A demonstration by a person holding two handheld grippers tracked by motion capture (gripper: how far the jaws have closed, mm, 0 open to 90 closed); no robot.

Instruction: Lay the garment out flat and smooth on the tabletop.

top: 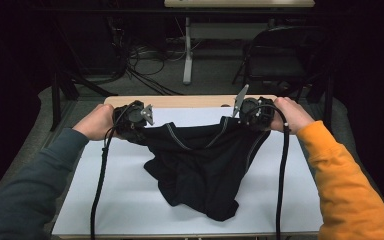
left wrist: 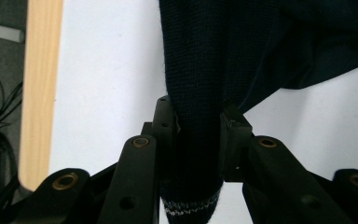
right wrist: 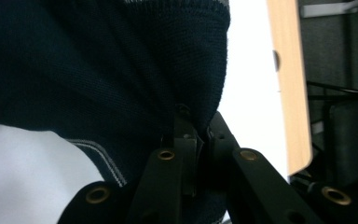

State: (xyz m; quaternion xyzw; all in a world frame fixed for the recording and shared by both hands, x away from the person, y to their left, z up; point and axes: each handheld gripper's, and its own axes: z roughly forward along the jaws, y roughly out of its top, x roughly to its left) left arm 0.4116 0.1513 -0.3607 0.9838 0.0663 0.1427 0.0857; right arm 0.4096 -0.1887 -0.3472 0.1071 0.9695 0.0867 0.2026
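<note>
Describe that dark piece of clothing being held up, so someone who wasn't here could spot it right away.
Find the white table top in front of the person. Above its middle hangs a dark navy knitted garment, pinched at its upper corners by the left gripper and the right gripper, its lower part bunched on the table. Thin pale stripes along its edges mark it out.

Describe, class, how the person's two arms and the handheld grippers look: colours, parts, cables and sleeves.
The left arm wears a grey-blue sleeve, the right arm an orange sleeve. The left gripper and right gripper are black, each topped by a grey three-cornered plate and trailing a black cable. Their black jaw linkages carry brass-coloured rivets.
</note>
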